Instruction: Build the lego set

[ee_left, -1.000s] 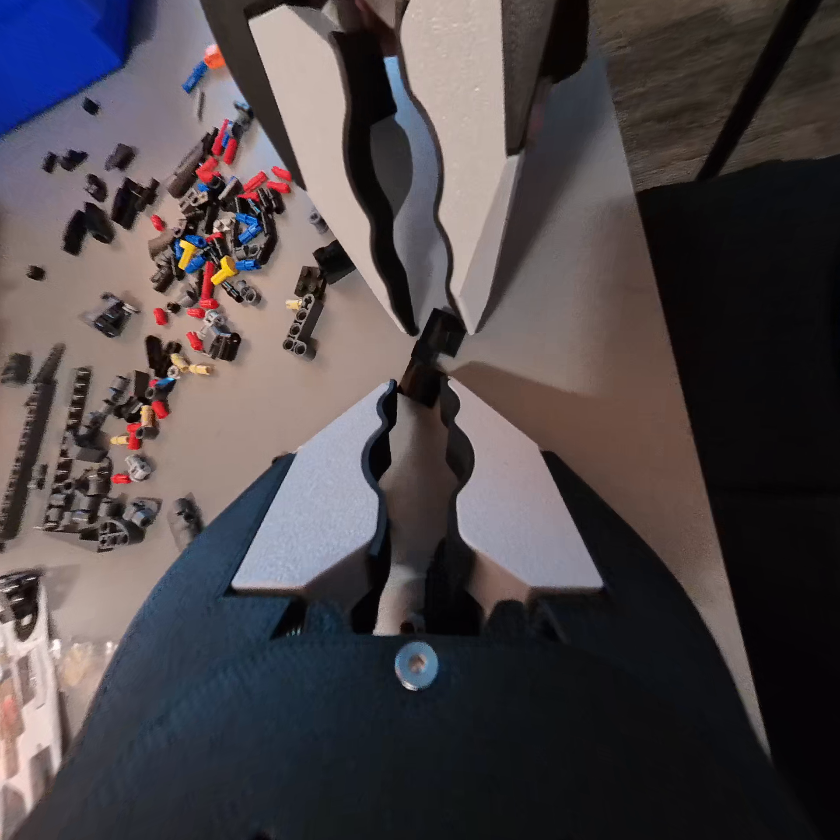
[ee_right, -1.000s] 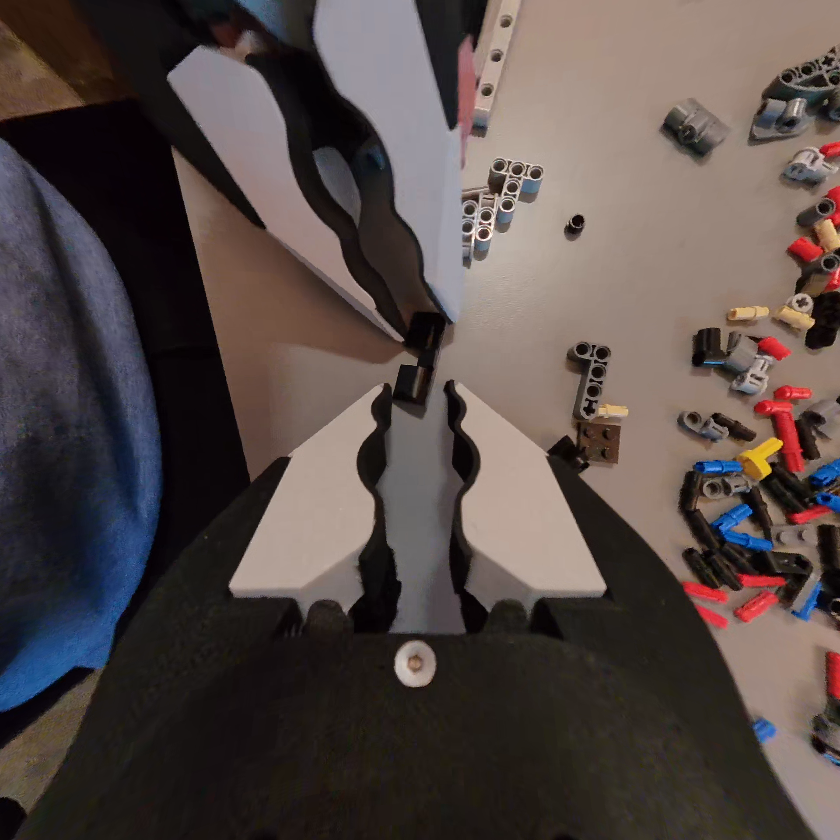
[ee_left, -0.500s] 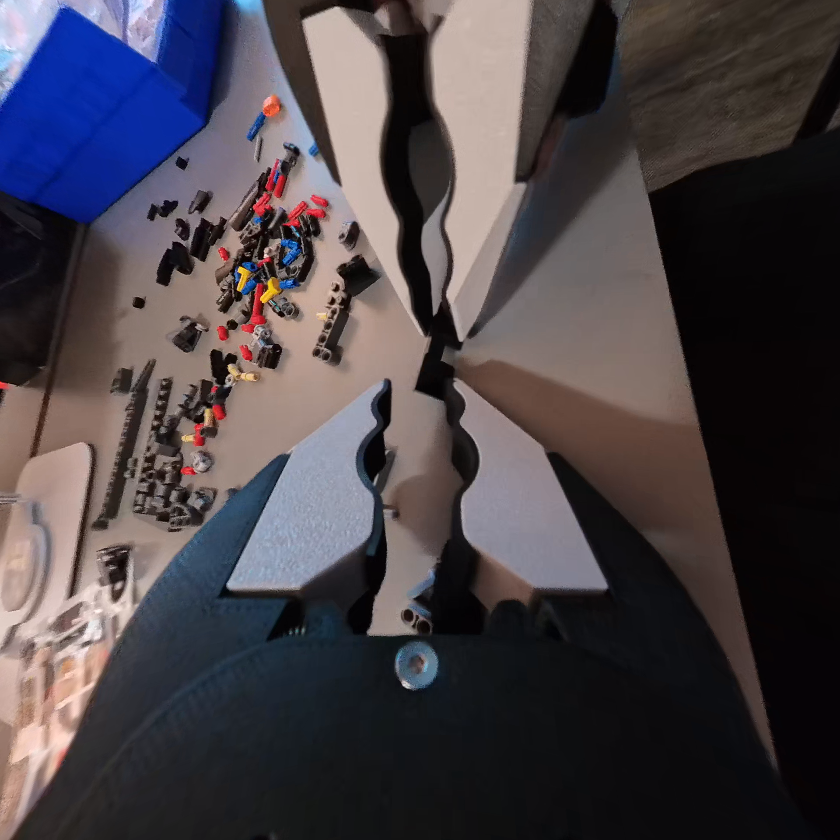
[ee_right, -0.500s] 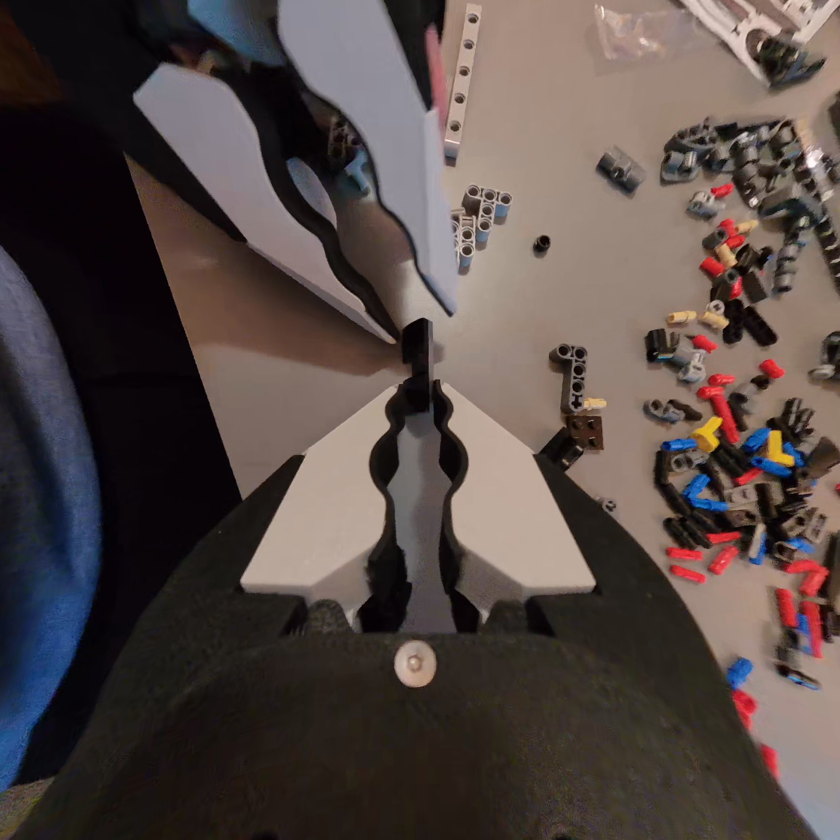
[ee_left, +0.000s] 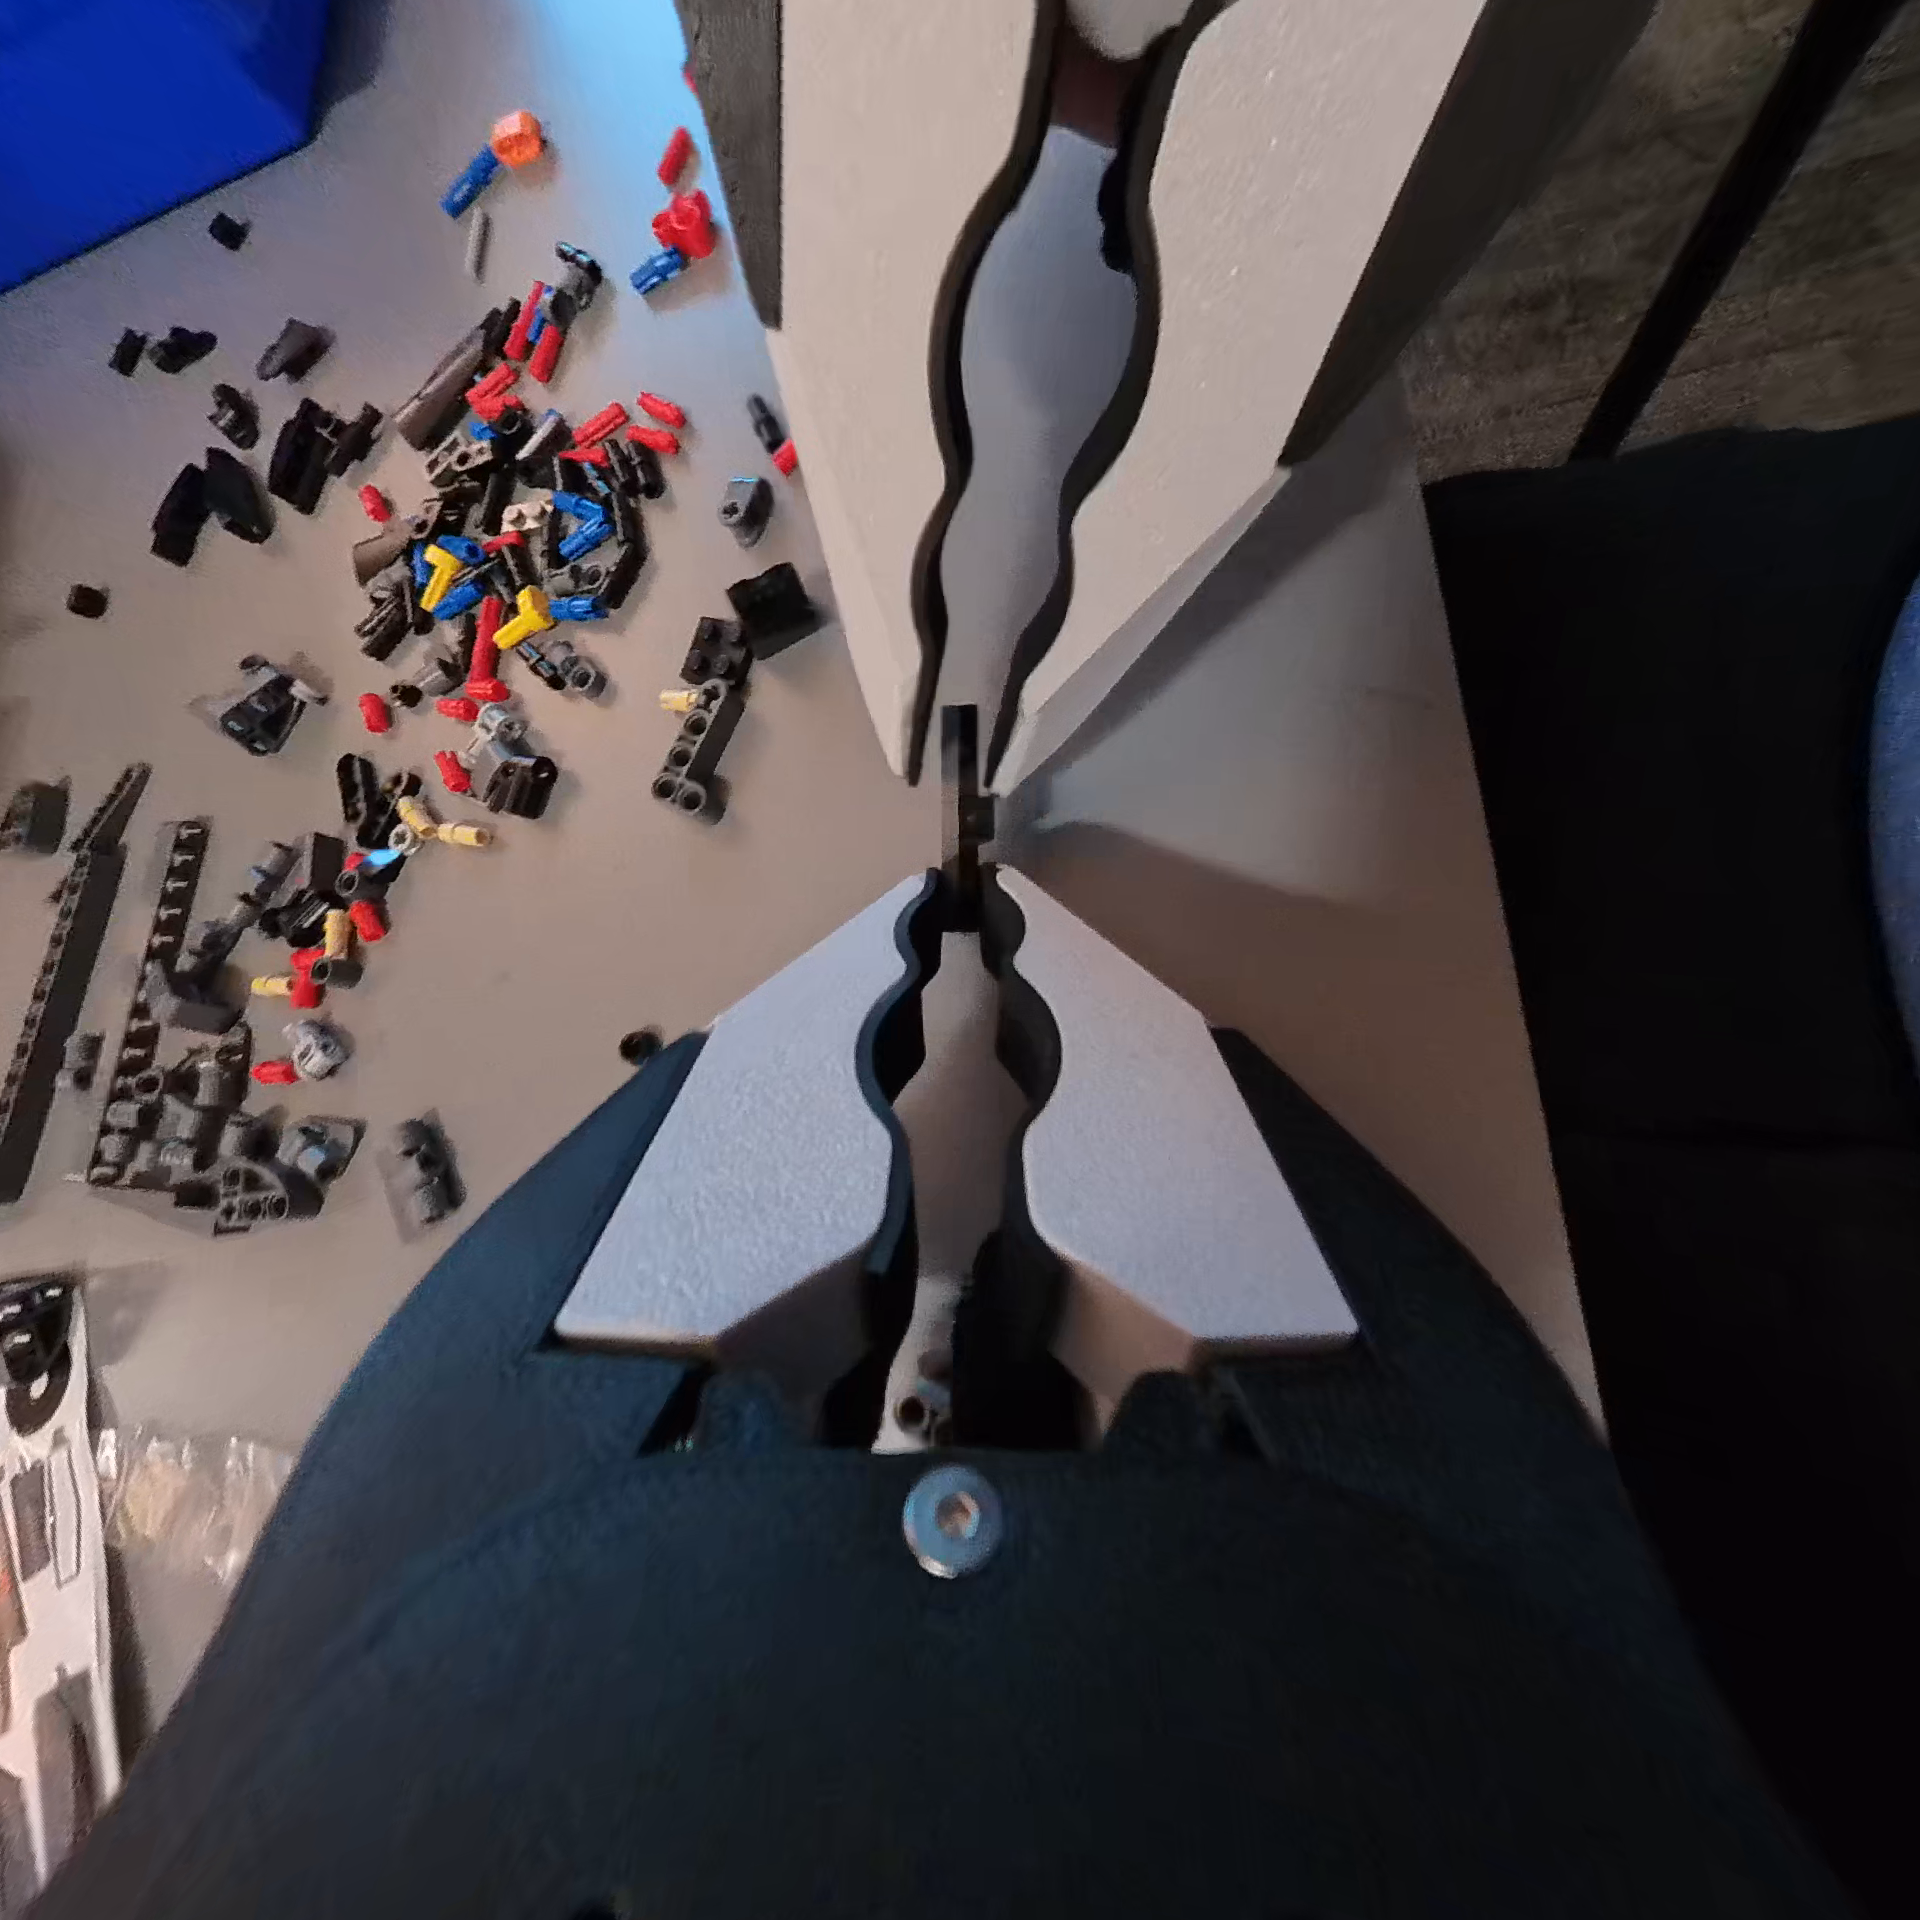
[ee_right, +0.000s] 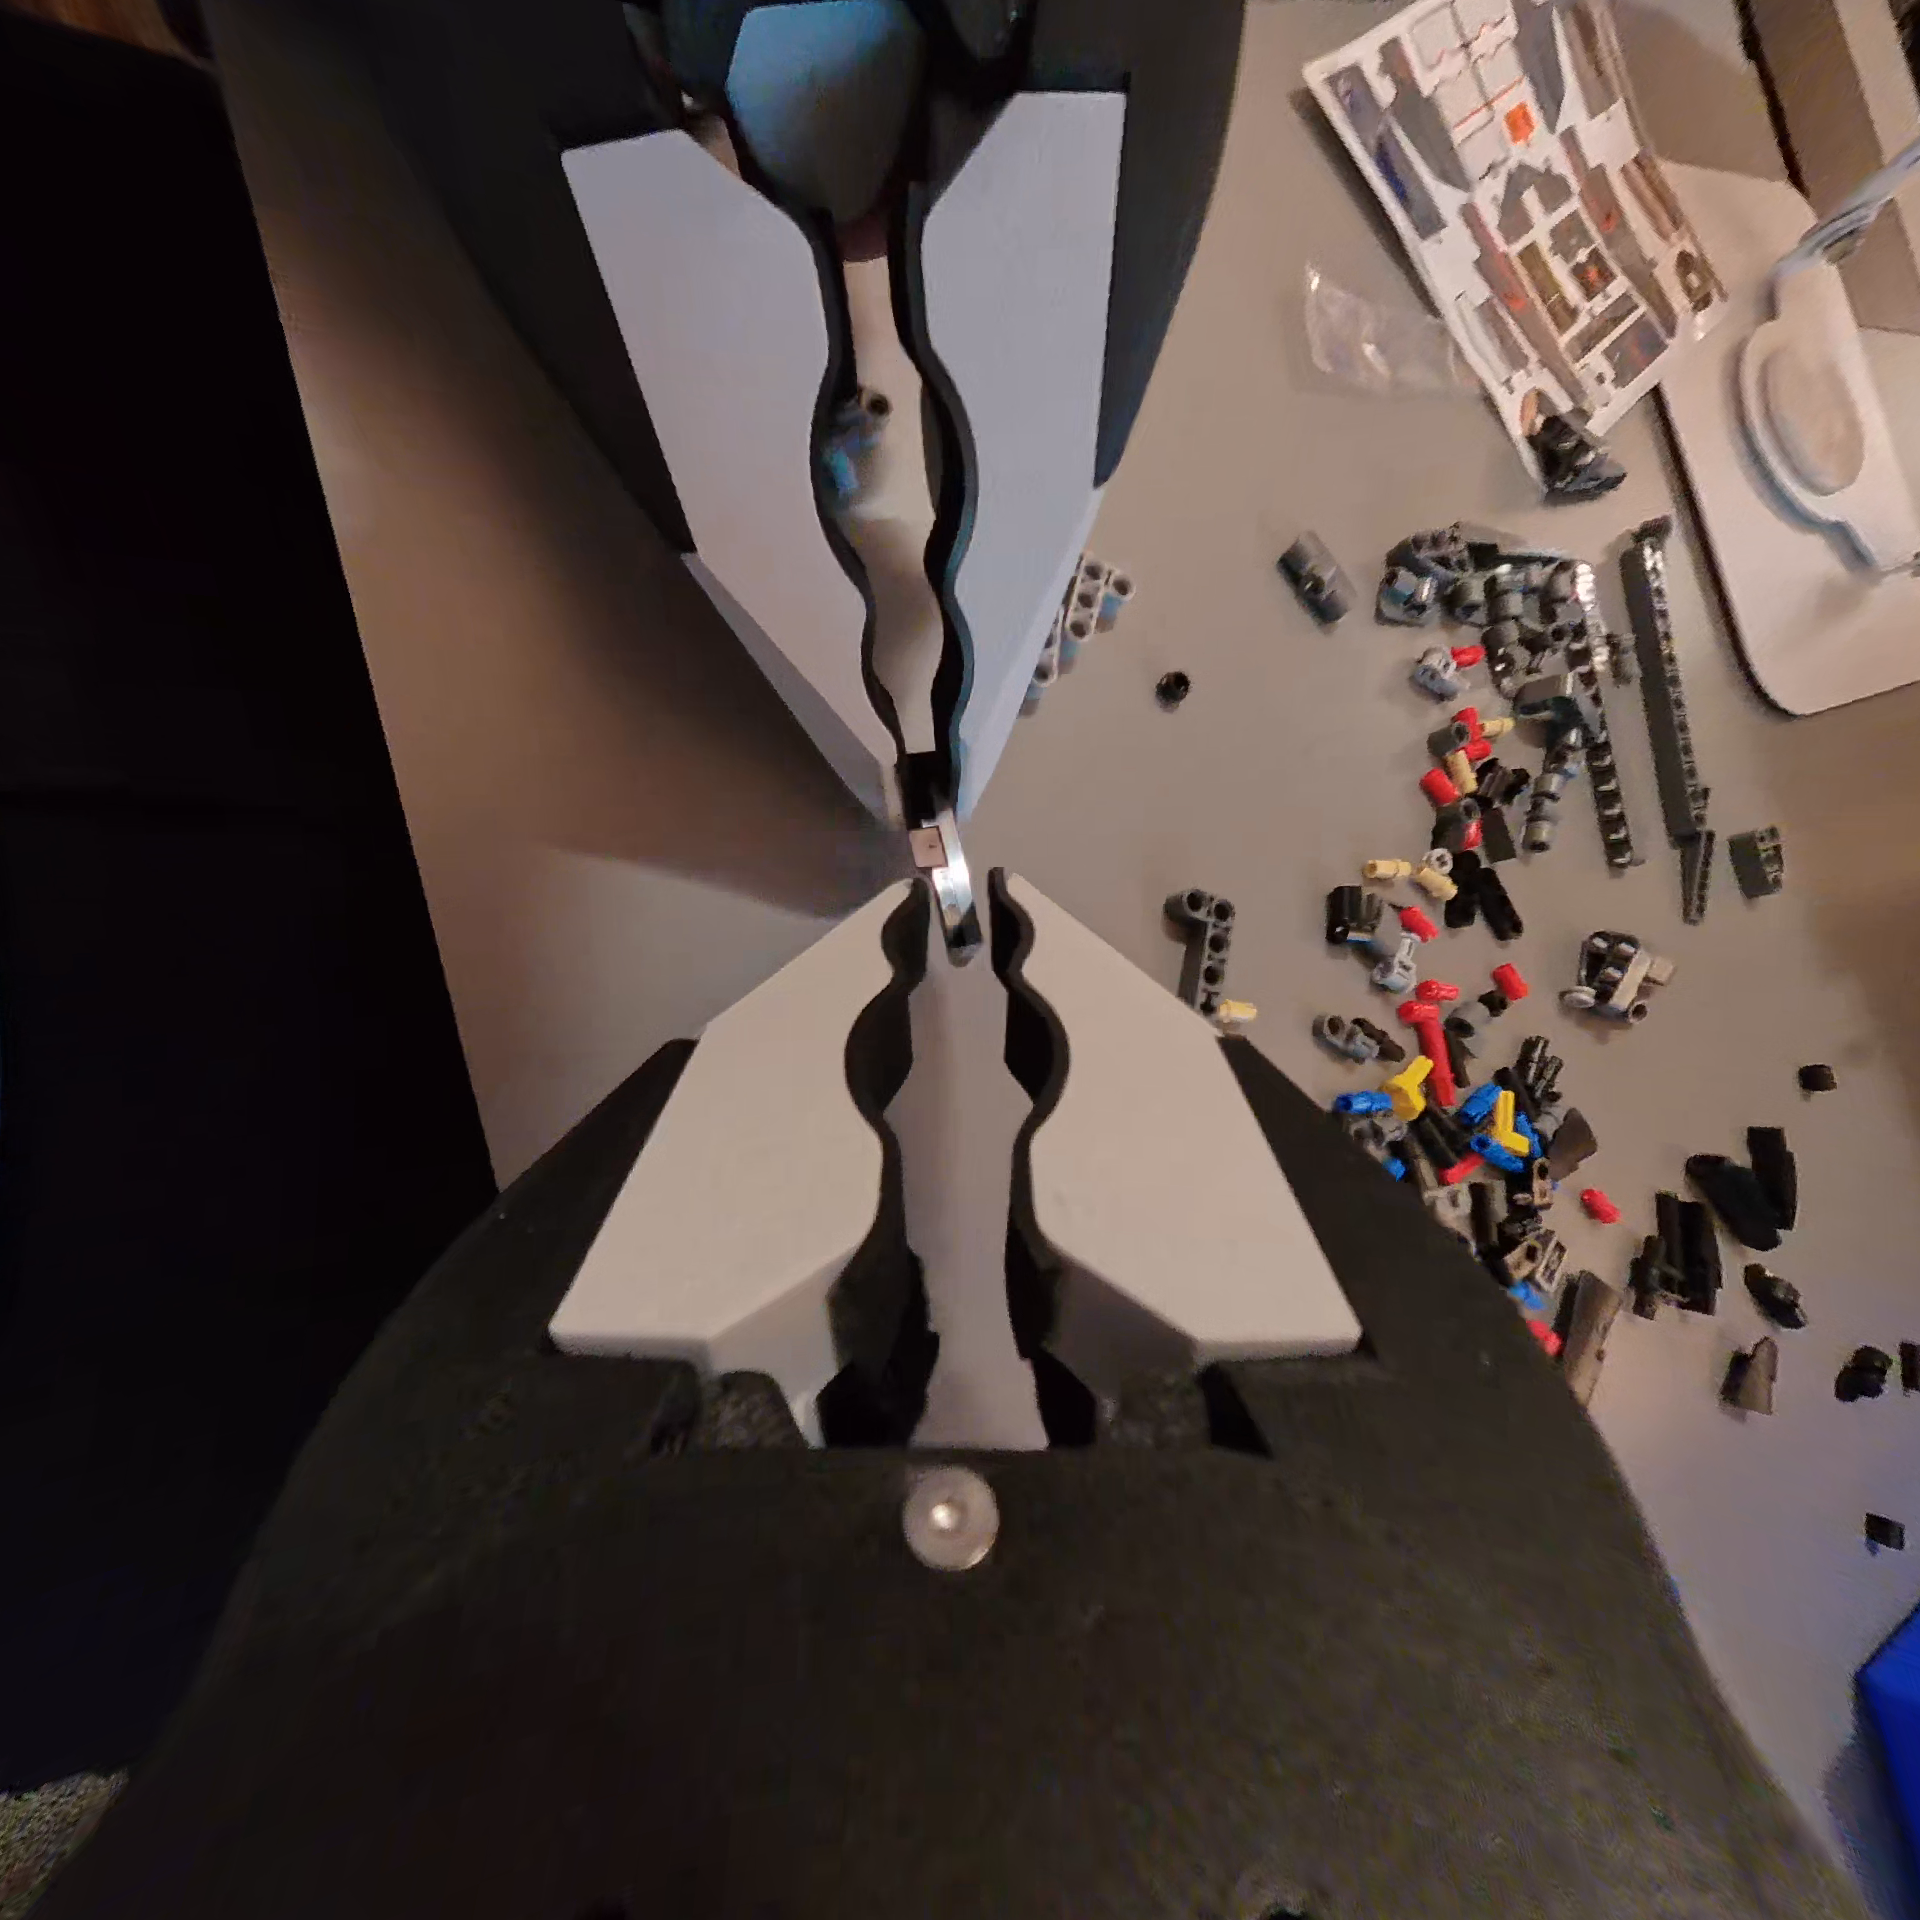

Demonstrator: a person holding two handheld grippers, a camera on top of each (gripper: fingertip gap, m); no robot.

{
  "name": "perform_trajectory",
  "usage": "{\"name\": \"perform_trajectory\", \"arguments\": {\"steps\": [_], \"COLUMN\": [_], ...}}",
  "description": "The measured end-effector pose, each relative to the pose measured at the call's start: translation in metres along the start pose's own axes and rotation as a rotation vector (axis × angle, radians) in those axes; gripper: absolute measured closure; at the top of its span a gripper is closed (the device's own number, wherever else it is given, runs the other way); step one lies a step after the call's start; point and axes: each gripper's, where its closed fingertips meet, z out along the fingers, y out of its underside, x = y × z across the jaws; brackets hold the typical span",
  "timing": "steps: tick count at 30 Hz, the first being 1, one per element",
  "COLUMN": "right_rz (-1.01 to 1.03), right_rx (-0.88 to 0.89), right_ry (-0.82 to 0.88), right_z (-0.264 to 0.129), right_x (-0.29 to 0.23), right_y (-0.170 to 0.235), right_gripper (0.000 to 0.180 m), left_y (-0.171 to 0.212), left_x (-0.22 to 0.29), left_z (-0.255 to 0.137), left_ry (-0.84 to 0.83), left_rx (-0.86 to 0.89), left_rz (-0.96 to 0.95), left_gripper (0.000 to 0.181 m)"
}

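Observation:
My left gripper (ee_left: 961, 888) is shut on a small black lego piece (ee_left: 963, 831) and holds it above the grey table (ee_left: 1195, 935), near its edge. The piece reaches forward between the fingertips of my right gripper (ee_left: 951, 764), which faces it tip to tip. In the right wrist view my right gripper (ee_right: 956, 904) is open. The piece's glossy black end (ee_right: 954, 904) stands between its pads with a gap on each side. The left gripper (ee_right: 925, 800) clamps the far end there.
A loose pile of red, blue, yellow and black pieces (ee_left: 499, 582) lies to the left on the table. Long black beams (ee_left: 62, 966) lie beyond it, with a blue bin (ee_left: 125, 114) at the back. A sticker sheet (ee_right: 1558, 239) and a white tray (ee_right: 1818, 468) lie farther off. The table edge (ee_left: 1486, 831) is close by. My two grippers' fingertips are within a few centimetres of each other.
The two grippers have lined up tip to tip. Half a second ago the right pads were closed on the black piece and the left stood wider. Now the left clamps it and the right pads stand off.

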Motion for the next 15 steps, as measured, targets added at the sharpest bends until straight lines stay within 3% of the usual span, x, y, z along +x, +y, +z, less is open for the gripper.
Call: {"name": "perform_trajectory", "arguments": {"steps": [9,15], "right_rz": [0.080,0.141], "right_rx": [0.192,0.275], "right_ry": [-0.021,-0.141], "right_z": [-0.013,-0.005], "right_x": [0.033,0.044], "right_y": [-0.074,-0.121], "right_gripper": [0.150,0.155], "left_y": [-0.003,0.005], "left_x": [-0.029,-0.046], "left_z": [-0.060,-0.107], "left_ry": [-0.078,-0.124], "left_rx": [0.144,0.240], "left_rz": [-0.196,-0.293], "left_gripper": [0.176,0.176]}}
